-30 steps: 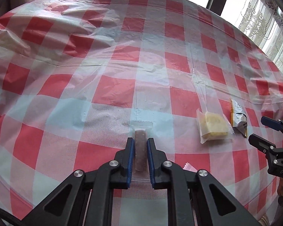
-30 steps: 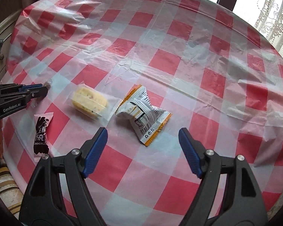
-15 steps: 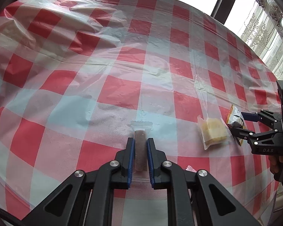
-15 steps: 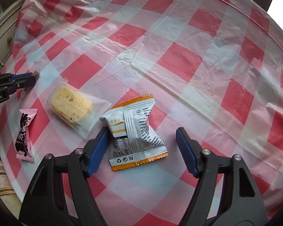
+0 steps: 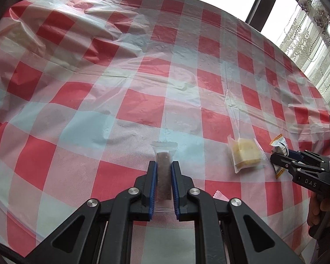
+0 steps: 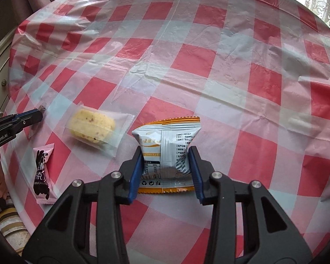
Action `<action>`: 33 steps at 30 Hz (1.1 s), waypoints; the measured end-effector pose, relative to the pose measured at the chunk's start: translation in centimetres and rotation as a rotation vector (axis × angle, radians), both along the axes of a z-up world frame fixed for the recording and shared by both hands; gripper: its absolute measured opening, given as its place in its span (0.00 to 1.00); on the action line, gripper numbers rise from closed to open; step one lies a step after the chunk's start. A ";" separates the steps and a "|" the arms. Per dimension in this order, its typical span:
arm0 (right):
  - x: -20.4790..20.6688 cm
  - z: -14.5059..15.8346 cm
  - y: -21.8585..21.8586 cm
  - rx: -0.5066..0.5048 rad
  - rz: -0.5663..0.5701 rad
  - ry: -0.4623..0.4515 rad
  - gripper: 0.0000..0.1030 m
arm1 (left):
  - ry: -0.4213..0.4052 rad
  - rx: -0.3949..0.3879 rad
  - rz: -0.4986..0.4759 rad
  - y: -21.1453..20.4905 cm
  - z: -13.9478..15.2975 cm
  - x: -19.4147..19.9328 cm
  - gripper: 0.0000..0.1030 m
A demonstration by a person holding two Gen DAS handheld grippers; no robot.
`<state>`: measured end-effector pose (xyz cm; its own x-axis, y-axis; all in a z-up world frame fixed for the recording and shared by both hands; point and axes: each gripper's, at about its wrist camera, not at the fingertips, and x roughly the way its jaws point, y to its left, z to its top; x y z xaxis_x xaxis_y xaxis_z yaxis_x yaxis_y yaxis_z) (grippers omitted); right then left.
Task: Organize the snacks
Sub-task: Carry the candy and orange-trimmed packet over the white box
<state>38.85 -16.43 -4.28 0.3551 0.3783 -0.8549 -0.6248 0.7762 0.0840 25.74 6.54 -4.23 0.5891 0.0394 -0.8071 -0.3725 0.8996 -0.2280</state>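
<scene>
Left hand-held gripper (image 5: 164,171) clamps brown bar (image 5: 164,176), angled down — right hand-held gripper (image 6: 166,165) closing, apparently touching white-orange packet (image 6: 166,151).

Your left gripper (image 5: 164,176): its two blue pads squeeze a thin brown snack bar (image 5: 164,180) in a clear wrapper.
The bar: it points away from you and its clear end sticks out past the pads.
The table (image 5: 143,101): it has a shiny red and white check cloth with wrinkles.
Yellow cake (image 5: 246,154): it lies in a clear bag, to the right of your bar.
Orange and white packet (image 5: 280,147): it sits just past the cake, between the tips of your right gripper (image 5: 279,157). Those jaws have just been closing.
Pink wrapper (image 5: 220,195): only a corner peeks out beside your left gripper.
Your right hand (image 5: 319,215): it shows at the right edge.
</scene>
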 end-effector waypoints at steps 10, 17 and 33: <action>-5.2 1.8 -3.8 0.075 -0.148 0.002 0.42 | -0.033 -0.004 -0.029 -1.5 1.7 -1.4 0.13; -8.9 3.5 -5.7 0.093 -0.191 -0.035 0.42 | -0.049 -0.015 -0.074 -4.1 2.9 -3.1 0.13; -14.9 4.9 -12.8 0.134 -0.312 -0.047 0.42 | -0.075 -0.030 -0.268 -14.0 5.7 -5.6 0.13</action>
